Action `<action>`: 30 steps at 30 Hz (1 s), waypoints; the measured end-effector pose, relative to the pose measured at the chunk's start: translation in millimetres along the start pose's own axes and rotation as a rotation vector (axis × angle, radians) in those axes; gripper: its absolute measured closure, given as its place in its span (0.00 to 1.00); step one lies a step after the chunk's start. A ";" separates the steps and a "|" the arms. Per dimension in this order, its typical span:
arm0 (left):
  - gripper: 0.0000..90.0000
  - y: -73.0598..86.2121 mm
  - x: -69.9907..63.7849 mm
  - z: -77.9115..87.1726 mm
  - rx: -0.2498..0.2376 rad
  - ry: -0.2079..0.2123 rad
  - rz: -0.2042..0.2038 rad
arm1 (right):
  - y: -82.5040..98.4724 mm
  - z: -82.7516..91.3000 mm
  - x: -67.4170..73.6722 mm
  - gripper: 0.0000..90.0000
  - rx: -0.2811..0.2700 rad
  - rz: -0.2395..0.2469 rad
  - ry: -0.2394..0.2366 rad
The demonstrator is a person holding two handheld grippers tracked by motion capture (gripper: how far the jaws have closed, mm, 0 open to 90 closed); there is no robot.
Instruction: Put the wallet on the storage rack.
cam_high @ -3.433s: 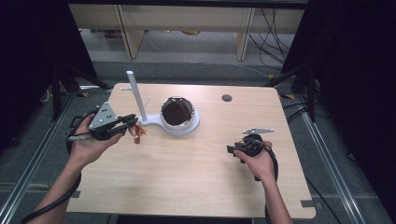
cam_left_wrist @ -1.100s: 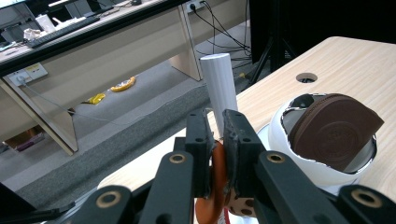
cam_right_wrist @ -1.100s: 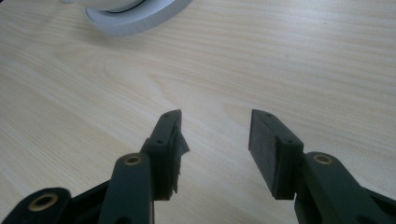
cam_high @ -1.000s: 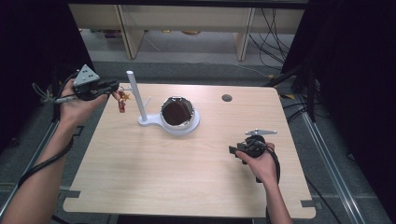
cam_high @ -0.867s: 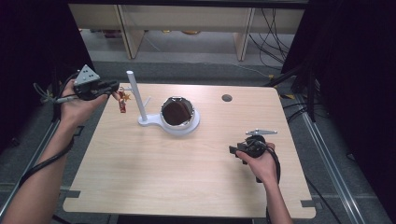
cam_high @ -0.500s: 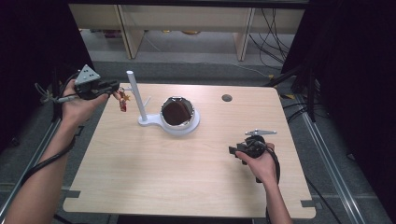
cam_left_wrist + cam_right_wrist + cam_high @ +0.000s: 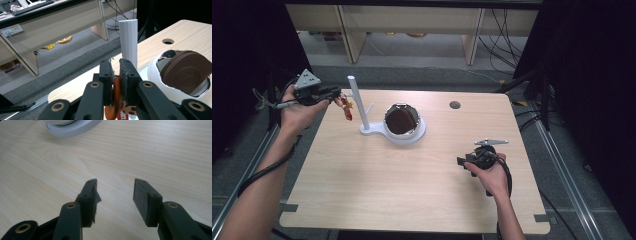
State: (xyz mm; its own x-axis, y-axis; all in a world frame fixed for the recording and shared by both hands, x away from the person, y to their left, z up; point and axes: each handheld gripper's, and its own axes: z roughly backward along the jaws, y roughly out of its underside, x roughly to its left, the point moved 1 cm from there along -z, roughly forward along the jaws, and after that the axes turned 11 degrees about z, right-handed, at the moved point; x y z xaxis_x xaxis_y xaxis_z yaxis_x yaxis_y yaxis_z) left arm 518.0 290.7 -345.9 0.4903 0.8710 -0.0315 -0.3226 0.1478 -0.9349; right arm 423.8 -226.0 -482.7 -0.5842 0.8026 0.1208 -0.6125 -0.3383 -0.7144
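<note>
My left gripper (image 7: 337, 94) is held up over the table's far left corner, beside the white post (image 7: 354, 100) of a stand. It is shut on a small orange and red charm (image 7: 347, 109), which dangles below the jaws. In the left gripper view my left gripper (image 7: 115, 67) pinches the charm's orange loop (image 7: 116, 100), with the post (image 7: 128, 42) just behind. A brown round pouch (image 7: 401, 121) sits in the stand's white bowl (image 7: 153, 75). My right gripper (image 7: 463, 163) rests low at the table's right side, and in its own view this gripper (image 7: 115, 195) is open on bare wood.
The wooden table (image 7: 412, 190) has a round cable hole (image 7: 455, 105) at the far right. The stand's white base (image 7: 72, 128) lies ahead of the right gripper. Wooden shelving (image 7: 412, 25) and cables lie on the floor beyond the table.
Since the oldest frame my left hand has lifted the charm up and away to the far left corner. Over the last second it has barely shifted. The right hand has kept still.
</note>
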 end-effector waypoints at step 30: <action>0.65 14.4 2.2 22.1 -0.017 -0.098 -0.018 | -0.5 1.1 -0.5 0.60 -0.010 0.006 -0.002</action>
State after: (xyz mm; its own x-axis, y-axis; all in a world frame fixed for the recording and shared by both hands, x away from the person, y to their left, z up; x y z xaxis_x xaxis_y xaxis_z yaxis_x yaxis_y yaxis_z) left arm 496.5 305.1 -351.6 0.4142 0.9100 0.0194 -0.3004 0.1568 -0.9408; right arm 423.8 -226.8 -481.7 -0.5888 0.7997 0.1174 -0.6033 -0.3381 -0.7223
